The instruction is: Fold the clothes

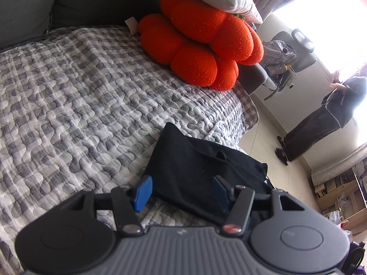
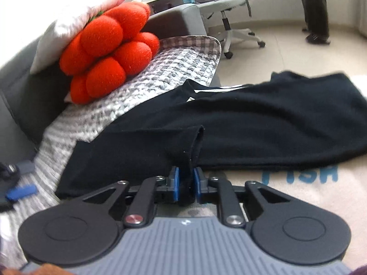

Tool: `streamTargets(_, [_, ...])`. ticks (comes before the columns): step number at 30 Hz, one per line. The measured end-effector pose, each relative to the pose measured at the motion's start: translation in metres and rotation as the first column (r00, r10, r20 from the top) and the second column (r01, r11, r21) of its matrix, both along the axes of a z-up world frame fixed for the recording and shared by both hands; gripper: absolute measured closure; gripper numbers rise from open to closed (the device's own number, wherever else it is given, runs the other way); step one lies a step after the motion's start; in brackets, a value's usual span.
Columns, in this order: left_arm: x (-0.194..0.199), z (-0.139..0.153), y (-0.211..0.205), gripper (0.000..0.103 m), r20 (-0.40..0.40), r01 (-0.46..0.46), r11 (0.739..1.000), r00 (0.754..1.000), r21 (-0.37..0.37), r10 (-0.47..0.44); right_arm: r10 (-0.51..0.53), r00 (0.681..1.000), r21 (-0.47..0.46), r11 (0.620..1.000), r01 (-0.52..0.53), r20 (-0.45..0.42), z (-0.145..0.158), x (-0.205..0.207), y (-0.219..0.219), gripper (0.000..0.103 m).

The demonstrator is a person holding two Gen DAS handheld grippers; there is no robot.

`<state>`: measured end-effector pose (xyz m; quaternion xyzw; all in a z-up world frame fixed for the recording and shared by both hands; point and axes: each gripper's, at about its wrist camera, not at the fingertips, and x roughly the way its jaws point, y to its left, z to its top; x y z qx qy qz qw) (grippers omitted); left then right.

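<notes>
We see strong daylight from the window (image 1: pixel 325 18), which is blown out to white; the right wrist view is blurred, and fisheye bends both pictures' edges

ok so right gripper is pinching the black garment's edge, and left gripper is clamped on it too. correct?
Not quite. The right gripper does pinch a fold of the black garment. The left gripper, in the left wrist view, is open: its blue pads stand apart over the cloth, gripping nothing.

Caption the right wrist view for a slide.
Right claw pinching a fold of black garment on a checked quilt, orange cushion behind.
</notes>
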<state>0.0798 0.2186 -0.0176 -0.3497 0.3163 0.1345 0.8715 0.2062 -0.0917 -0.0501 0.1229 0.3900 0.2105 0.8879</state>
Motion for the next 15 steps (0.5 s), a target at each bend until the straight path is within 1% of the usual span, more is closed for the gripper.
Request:
streamTargets(2, [0.001,0.000,-0.002,0.043,0.000,0.004,1.000,1.000,0.005,-0.004,-0.005,1.000,0.045,0.999,0.006,-0.023,-0.001,0.002,-0.006,0.084])
streamTargets(4, [0.002,0.000,-0.003,0.043,-0.002,0.009,1.000,1.000,0.008,-0.009,-0.001,1.000,0.054,0.999,0.002,-0.025,-0.002,0.002,-0.007,0.081])
streamTargets(6, [0.003,-0.001,-0.005,0.043,-0.006,0.014,1.000,1.000,0.014,-0.014,0.006,1.000,0.065,0.998,-0.004,-0.022,-0.004,0.000,-0.008,0.072])
streamTargets(8, [0.004,-0.002,-0.006,0.043,-0.014,0.016,1.000,1.000,0.027,-0.016,0.012,1.000,0.091,0.996,-0.011,-0.021,-0.004,-0.001,-0.010,0.066])
streamTargets(10, [0.005,-0.002,-0.007,0.043,-0.017,0.017,0.999,1.000,0.030,-0.016,0.018,1.000,0.081,0.997,-0.017,-0.010,-0.004,-0.002,-0.008,0.066])
streamTargets(12, [0.006,-0.003,-0.007,0.043,-0.019,0.018,0.999,1.000,0.033,-0.017,0.036,0.999,0.046,0.998,-0.037,0.018,-0.004,-0.004,-0.003,0.066])
streamTargets(13, [0.006,-0.003,-0.007,0.043,-0.019,0.018,0.999,1.000,0.034,-0.017,0.040,0.999,0.018,0.999,-0.041,0.032,-0.003,-0.006,0.000,0.067])
streamTargets(15, [0.007,-0.003,-0.008,0.043,-0.023,0.020,0.999,1.000,0.035,-0.019,0.048,0.997,-0.038,0.998,-0.046,0.058,-0.003,-0.009,0.007,0.087])
